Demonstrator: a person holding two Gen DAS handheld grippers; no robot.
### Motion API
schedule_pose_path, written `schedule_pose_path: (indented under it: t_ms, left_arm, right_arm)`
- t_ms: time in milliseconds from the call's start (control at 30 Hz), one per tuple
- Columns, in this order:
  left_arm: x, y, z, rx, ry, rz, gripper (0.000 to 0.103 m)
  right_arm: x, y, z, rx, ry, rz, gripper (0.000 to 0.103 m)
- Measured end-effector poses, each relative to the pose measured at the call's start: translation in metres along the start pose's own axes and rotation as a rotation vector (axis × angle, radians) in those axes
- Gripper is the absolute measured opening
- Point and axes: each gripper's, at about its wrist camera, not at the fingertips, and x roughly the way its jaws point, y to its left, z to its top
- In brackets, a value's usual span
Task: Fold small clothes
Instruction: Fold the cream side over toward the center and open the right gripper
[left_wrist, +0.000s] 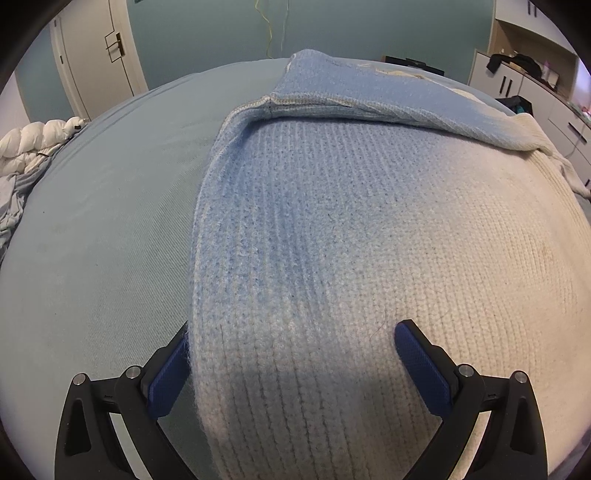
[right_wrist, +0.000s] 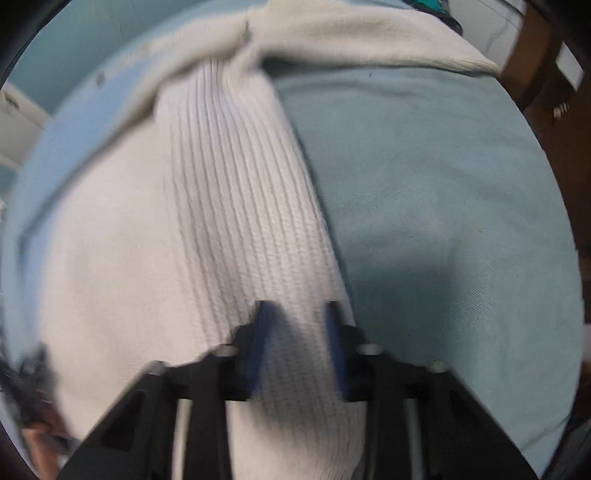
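while the bed sheet (left_wrist: 92, 229) spreads pale teal under everything, the knit sweater (left_wrist: 332, 229) lies flat on it and runs lengthwise straight ahead of the left gripper (left_wrist: 291, 334), its long axis in line with the fingers. the sweater shades from blue at its outer edge to cream toward the inner side, and a sleeve (left_wrist: 369, 92) is folded across it at the far end, well ahead of the fingertips.

the left gripper is spread wide with nothing between its pads. its outer finger (left_wrist: 168, 373) sits just outside the sweater's blue side edge, seemingly touching the fuzz, and the inner finger (left_wrist: 421, 365) rests over the cream knit, so the edge strip lies between them.

in the right wrist view, which is blurred, the right gripper (right_wrist: 297, 310) is narrowed around the ribbed hem band (right_wrist: 240, 206), which runs forward and a little to the left from between the fingers. knit fills the gap, so it looks pinched, though the blur hides real contact. bare sheet lies off the right finger (right_wrist: 334, 332), cream body off the left one.

judging by this, the right gripper has its corner and the left is nearer an ungripped edge; closing on that edge seems the next need, with both tools low and level over the bed.
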Motion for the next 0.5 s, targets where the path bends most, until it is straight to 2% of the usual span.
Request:
schedule_pose_path:
  t_ms: [67,167,200,233,300,333,367,433,500]
  left_arm:
    - [0.0,0.0,0.001,-0.001,0.009,-0.001,0.103]
    - [-0.005,-0.002,0.013,0.002,0.066,0.024,0.103]
    - [-0.018,-0.005,0.023,-0.007,0.058,0.065,0.102]
    - [-0.028,-0.006,0.028,-0.013,0.025,0.073,0.102]
    - [-0.06,-0.015,0.042,-0.016,-0.125,0.024,0.103]
    - [-0.066,-0.019,0.046,-0.016,-0.161,-0.001,0.103]
    - [-0.067,-0.027,0.05,-0.013,-0.191,-0.039,0.103]
    - [-0.053,-0.042,0.054,0.016,-0.208,-0.098,0.103]
    - [-0.03,-0.056,0.048,0.045,-0.216,-0.116,0.103]
  right_arm:
    - [0.0,0.001,-0.013,-0.023,-0.011,-0.04,0.0]
    - [0.001,-0.001,-0.036,-0.049,-0.05,-0.048,0.0]
    - [-0.005,-0.007,-0.039,-0.024,-0.076,-0.004,0.0]
    - [-0.011,-0.016,-0.04,0.01,-0.084,0.049,0.0]
    - [-0.029,-0.045,-0.036,0.12,-0.132,0.202,0.003]
    - [-0.038,-0.064,-0.033,0.191,-0.164,0.282,0.016]
    - [-0.043,-0.085,-0.027,0.27,-0.186,0.352,0.044]
    - [-0.045,-0.124,-0.012,0.429,-0.212,0.476,0.081]
    - [-0.044,-0.146,0.005,0.535,-0.248,0.541,0.081]
